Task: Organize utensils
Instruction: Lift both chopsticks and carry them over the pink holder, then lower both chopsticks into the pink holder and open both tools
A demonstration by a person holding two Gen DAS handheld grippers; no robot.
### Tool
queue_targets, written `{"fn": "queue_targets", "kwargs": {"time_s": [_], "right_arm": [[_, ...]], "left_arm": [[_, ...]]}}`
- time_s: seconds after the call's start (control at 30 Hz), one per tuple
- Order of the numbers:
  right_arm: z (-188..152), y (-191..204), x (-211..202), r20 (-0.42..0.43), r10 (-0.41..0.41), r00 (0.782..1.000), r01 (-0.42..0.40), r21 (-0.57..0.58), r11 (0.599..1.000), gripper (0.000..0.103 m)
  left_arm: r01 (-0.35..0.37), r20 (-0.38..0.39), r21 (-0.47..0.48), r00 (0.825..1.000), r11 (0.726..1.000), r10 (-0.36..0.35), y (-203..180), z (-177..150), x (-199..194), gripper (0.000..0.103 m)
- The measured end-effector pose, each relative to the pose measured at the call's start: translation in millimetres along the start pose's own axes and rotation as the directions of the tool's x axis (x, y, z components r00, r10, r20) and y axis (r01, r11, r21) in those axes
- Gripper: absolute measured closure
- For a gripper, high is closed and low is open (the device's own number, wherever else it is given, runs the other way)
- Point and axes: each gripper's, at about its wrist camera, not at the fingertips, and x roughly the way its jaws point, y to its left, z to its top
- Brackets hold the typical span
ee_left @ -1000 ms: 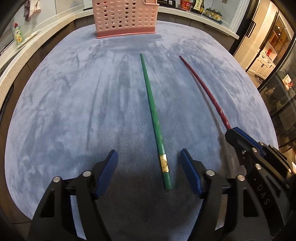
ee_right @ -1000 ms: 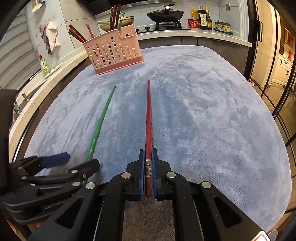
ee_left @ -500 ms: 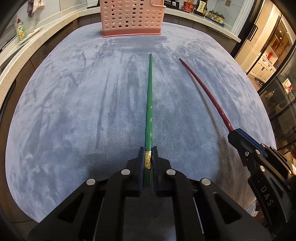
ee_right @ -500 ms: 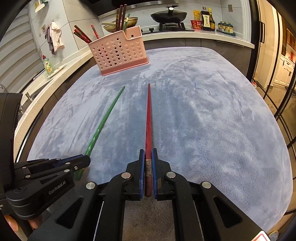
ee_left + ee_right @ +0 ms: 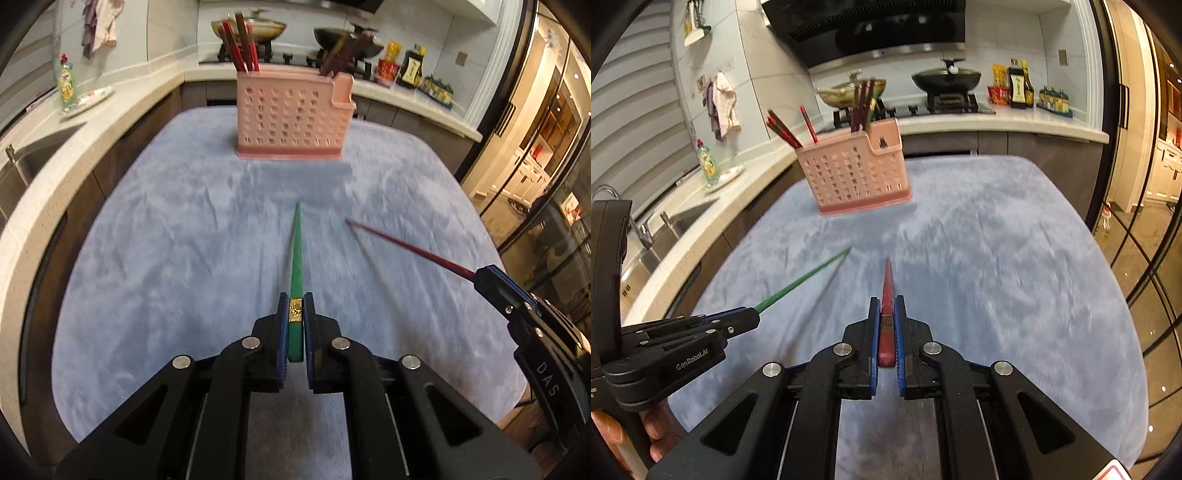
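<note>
My left gripper (image 5: 295, 299) is shut on a green chopstick (image 5: 296, 251) near its gold-banded end and holds it lifted, tip pointing at the pink perforated utensil holder (image 5: 291, 118). My right gripper (image 5: 886, 302) is shut on a red chopstick (image 5: 886, 284), also lifted and pointing forward. The holder (image 5: 855, 177) stands at the far side of the blue-grey cloth and holds several red and dark chopsticks (image 5: 240, 48). The right gripper (image 5: 491, 280) with the red chopstick (image 5: 406, 245) shows in the left wrist view. The left gripper (image 5: 746, 319) with the green chopstick (image 5: 805, 280) shows in the right wrist view.
A blue-grey cloth (image 5: 166, 221) covers the table. A pale counter (image 5: 48, 147) curves along the left with a green dish-soap bottle (image 5: 66, 83) and a sink (image 5: 657, 240). Behind are a stove with pans (image 5: 945, 79) and sauce bottles (image 5: 1019, 88). Glass doors stand at the right.
Both grippers have risen and tilted up with their chopsticks, which have left the cloth. One second ago the left gripper was open around the green chopstick; it closed on it.
</note>
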Motion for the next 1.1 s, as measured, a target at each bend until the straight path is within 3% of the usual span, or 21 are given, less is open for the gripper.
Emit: {"fn": "queue_targets", "kwargs": {"time_s": [0.37,0.6,0.8,1.1], "right_arm": [[90.8,18.7,2.1,0.131,0.072,0.989,-0.072,-0.008,0.997,0.096],[135.7,26.1,9.3,0.191,0.093,0.977,-0.095,0.001,0.995,0.096],[190.4,25.5,11.6,0.274,0.105,0.956,-0.117,0.027,0.993,0.096],[273.3,20.8,34.9,0.377,0.137,0.916,-0.193,0.116,0.974,0.096]], "left_arm": [[-0.028,0.195,-0.025,0.980,0.999,0.033,13.7,94.4,-37.9,0.096],[-0.010,0.259,-0.042,0.966,0.999,0.020,14.9,140.2,-50.9,0.096],[-0.012,0.342,-0.043,0.939,0.999,0.026,10.8,188.8,-67.3,0.096],[-0.003,0.464,-0.051,0.885,0.999,0.027,11.7,258.1,-80.5,0.096]]}}
